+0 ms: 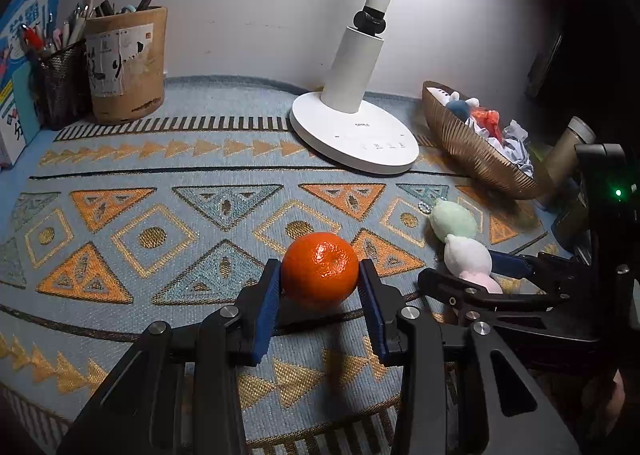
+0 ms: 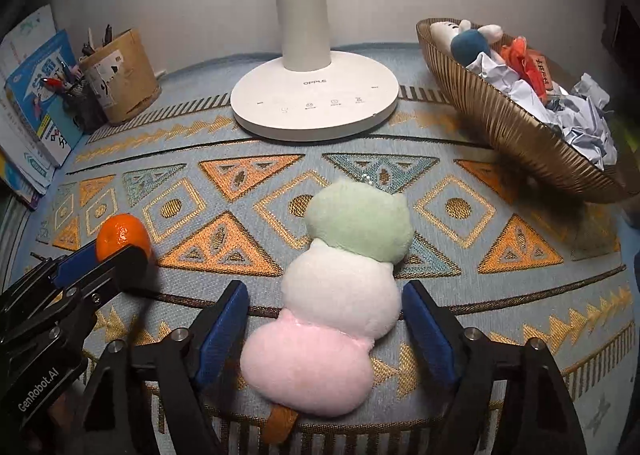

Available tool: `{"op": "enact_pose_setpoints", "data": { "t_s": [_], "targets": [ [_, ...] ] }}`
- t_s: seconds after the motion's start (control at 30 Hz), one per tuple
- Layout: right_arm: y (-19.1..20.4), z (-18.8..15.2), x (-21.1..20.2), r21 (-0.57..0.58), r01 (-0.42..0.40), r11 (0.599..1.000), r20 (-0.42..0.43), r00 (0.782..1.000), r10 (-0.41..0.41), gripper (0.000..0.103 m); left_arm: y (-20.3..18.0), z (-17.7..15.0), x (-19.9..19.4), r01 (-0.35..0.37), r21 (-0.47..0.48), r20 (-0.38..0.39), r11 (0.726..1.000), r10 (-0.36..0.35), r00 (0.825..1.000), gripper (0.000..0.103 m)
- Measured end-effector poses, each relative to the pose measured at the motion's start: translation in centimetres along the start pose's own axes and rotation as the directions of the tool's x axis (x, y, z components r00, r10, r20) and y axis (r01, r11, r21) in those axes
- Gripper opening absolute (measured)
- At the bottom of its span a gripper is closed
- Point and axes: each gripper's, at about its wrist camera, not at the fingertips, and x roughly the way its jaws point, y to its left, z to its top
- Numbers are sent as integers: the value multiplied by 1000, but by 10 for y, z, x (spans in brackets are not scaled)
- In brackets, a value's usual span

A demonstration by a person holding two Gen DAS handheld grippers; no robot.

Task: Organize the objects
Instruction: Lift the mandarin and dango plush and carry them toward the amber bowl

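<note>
a patterned cloth (image 2: 460,159) covered the table, with a white lamp (image 2: 314,107) at the back and a ribbed basket (image 2: 516,131) of toys and crumpled paper at the right. the right gripper (image 2: 324,307) stood apart around a plush (image 2: 340,295) lying on the cloth. the left gripper (image 1: 320,283) sat against both sides of an orange (image 1: 321,270) resting on the cloth.

Lower centre of the left wrist view, the orange (image 1: 320,270) has glossy, dimpled peel. The plush toy (image 2: 340,295) is soft, matt fleece. A coarse woven cloth (image 2: 460,255) covers the table. At upper right, the ribbed basket (image 2: 512,135) holds crumpled paper (image 2: 580,123); the lamp base (image 2: 314,103) looks like smooth, matt white plastic.
</note>
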Motion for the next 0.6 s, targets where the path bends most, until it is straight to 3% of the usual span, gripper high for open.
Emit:
{"op": "enact_pose_setpoints", "data": {
  "t_s": [0.13,0.23,0.33,0.6],
  "targets": [
    [-8,-7,-5,28,-40,999,19,999,40,62,0,0,0,-1,7,0,1000,1,1000,36],
    [-26,-15,-22,85,-71,994,79,995,64,61,0,0,1,-2,9,-1,1000,3,1000,36],
    [-39,-22,-39,98,-53,994,125,991,40,61,0,0,1,-6,8,-2,1000,6,1000,36],
    [-99,-41,-54,234,-92,968,110,992,68,61,-8,3,-4,-47,36,28,998,46,999,35]
  ]
}}
